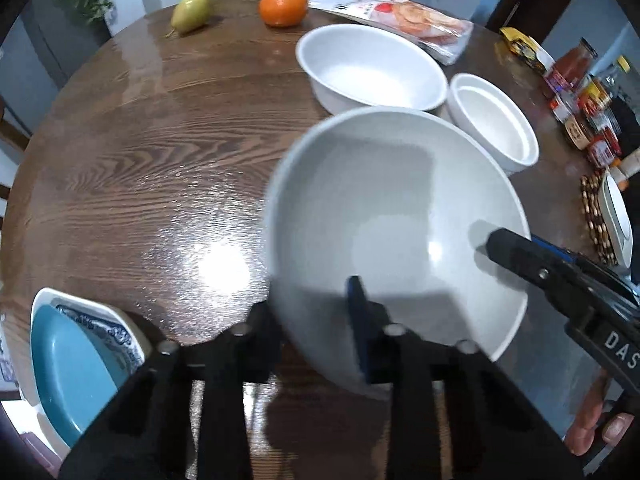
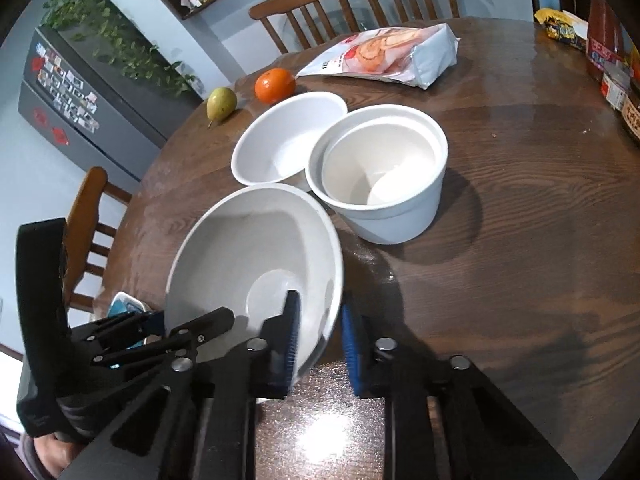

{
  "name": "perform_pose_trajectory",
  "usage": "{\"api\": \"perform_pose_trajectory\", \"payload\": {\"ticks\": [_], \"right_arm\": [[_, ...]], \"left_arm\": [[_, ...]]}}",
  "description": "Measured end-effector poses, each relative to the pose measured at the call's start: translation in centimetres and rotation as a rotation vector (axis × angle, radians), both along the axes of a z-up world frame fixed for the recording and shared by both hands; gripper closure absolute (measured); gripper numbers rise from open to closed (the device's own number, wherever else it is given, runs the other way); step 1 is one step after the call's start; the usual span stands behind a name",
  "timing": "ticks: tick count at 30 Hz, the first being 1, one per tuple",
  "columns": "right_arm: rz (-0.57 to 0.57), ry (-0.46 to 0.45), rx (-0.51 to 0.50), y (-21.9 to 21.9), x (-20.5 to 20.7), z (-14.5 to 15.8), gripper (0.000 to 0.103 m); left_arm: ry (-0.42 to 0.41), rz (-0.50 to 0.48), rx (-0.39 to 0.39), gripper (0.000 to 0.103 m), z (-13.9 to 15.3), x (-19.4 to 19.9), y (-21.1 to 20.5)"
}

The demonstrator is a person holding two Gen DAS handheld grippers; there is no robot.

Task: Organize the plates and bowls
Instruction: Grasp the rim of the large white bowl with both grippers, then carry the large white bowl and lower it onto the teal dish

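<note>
1. Round wooden desk (image 2: 500, 208), glossy under overhead light; chairs and a dark fridge stand behind.
2. Nearest: grey bowl (image 2: 256, 256) tilted, held off the desk by both tools. Left gripper (image 1: 316, 336) has its jaws clenched on the near rim; right gripper (image 2: 318, 344) has its jaws over the opposite rim, inner pad inside, outer pad seemingly just off the wall.
3. Blue dish (image 1: 72, 364) sits at the desk edge, left.
4. Beyond: nested white bowls (image 2: 380, 176), then wide white bowl (image 2: 286, 138).
5. Farthest: orange (image 2: 275, 85), pear (image 2: 221, 103), snack bag (image 2: 388, 56).
6. Risk: thin rim grips on glazed ceramic; uneven pull could tip or drop the bowl.
</note>
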State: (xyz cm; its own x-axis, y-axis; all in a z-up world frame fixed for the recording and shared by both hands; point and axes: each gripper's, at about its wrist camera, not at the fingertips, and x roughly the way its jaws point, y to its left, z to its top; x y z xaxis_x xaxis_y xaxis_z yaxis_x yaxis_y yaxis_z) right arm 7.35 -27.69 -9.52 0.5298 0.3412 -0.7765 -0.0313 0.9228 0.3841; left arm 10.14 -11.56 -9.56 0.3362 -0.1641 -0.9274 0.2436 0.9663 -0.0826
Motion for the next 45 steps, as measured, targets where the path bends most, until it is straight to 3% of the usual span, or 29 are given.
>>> {"api": "perform_pose_trajectory", "payload": {"ticks": [6,20,32,45], "right_arm": [[-0.002,-0.008,-0.043,0.3,-0.3,0.1,0.089],[-0.003,-0.117,-0.081,1.5,-3.3,3.8,0.089],[0.063,-0.186,-0.086,5.5,-5.1,6.3,0.089],[0.226,-0.180,-0.092,13.6,-4.7,6.0,0.089]], "left_arm": [[-0.018,-0.009,-0.002,0.081,0.3,-0.2,0.1],[-0.192,-0.023,0.030,0.082,4.4,-3.6,0.8],[-0.269,0.058,0.015,0.082,7.0,-6.3,5.0],[-0.255,0.207,0.040,0.082,6.7,-8.3,12.4]]}}
